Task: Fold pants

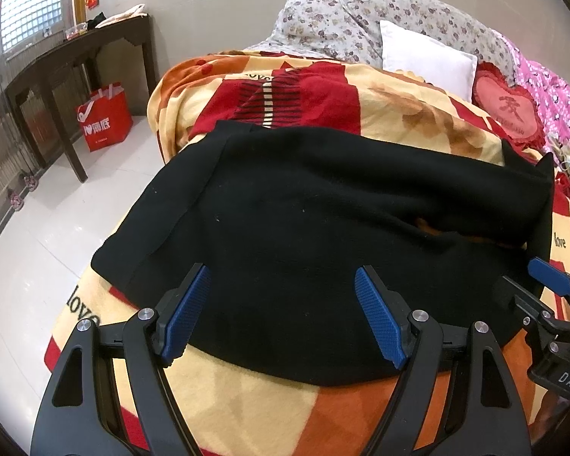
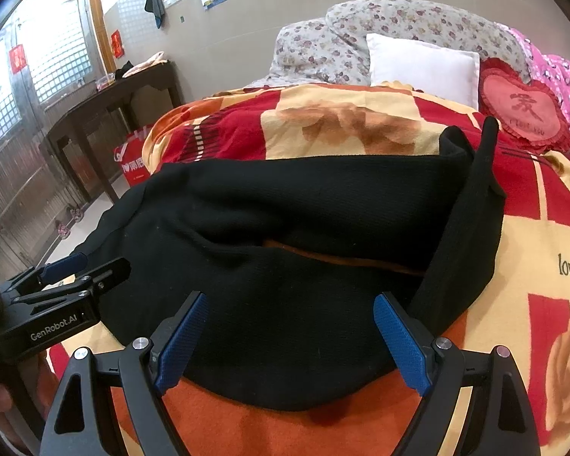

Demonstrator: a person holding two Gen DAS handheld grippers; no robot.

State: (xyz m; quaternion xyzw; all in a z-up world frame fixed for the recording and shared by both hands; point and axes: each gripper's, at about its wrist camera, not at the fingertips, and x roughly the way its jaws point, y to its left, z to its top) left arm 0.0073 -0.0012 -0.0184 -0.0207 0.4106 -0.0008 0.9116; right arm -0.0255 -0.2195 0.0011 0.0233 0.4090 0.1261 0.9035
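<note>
We hold two grippers, left gripper [image 1: 283, 315] and right gripper [image 2: 290, 342], both spread apart, gripping nothing, over the bed's near edge. One pair of black pants [image 1: 323, 205] lies across the blanket [image 1: 418, 114], reaching its left edge.

1. Pants [image 1: 323, 205]: black, knit-textured fabric.
2. Lying crosswise, folded over into layers, with a gap between layers showing orange beneath.
3. One end [image 2: 486, 144] is rumpled, poking upward.
</note>
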